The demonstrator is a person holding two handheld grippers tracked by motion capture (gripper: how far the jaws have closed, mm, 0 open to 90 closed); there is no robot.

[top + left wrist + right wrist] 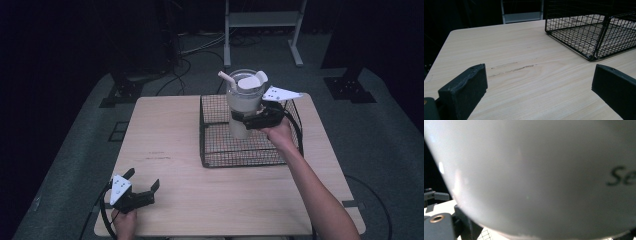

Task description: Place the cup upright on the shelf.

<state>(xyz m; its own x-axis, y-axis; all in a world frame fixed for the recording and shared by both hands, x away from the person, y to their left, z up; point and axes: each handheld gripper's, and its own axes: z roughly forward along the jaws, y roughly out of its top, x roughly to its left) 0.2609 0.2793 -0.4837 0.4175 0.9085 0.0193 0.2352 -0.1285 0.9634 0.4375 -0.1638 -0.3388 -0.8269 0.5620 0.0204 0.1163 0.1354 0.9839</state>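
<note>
Right tool [248,120]: clamped on tumbler [244,102] mid-body, centre-right of high view.
Tumbler: white, lidded, straw at upper left; held over wire basket [210,150], whether lifted or seated unclear.
Handling: likely rigid, smooth, slippery; top-heavy if filled. Grip low-to-middle wall, not lid.
Left tool [142,186]: jaws apart, empty, lower left above tabletop [170,145].
</note>
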